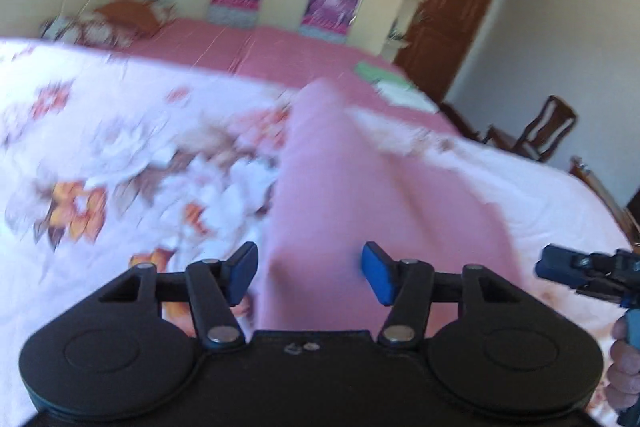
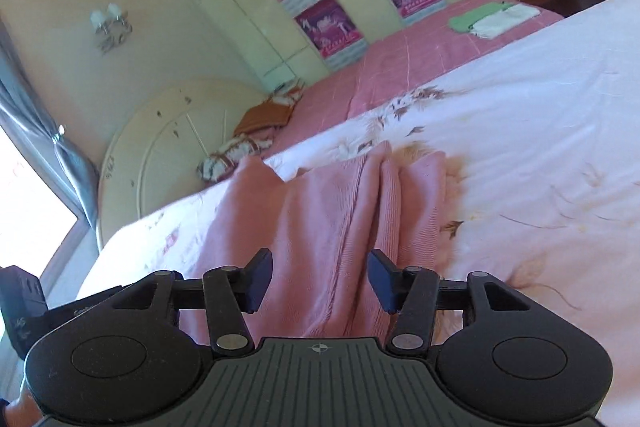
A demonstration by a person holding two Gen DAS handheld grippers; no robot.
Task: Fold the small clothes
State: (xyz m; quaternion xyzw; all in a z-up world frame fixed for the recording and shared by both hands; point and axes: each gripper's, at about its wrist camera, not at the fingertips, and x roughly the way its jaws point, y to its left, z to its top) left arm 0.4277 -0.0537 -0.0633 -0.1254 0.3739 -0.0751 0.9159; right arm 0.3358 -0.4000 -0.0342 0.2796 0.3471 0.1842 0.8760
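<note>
A pink knitted garment (image 1: 360,195) lies rumpled on the white floral bedspread (image 1: 120,147). It also shows in the right wrist view (image 2: 320,211), bunched in long folds. My left gripper (image 1: 310,273) is open just above the garment's near end, with nothing between its blue pads. My right gripper (image 2: 320,281) is open over the garment's near edge, also empty. The right gripper shows at the right edge of the left wrist view (image 1: 560,267).
Folded green and white cloths (image 2: 488,19) lie on the pink bedsheet (image 2: 400,67) farther back. Pillows (image 2: 248,143) sit by the cream headboard (image 2: 168,155). Wardrobes with posters (image 2: 340,7), a brown door (image 1: 452,15) and wooden chairs (image 1: 548,131) stand beyond the bed.
</note>
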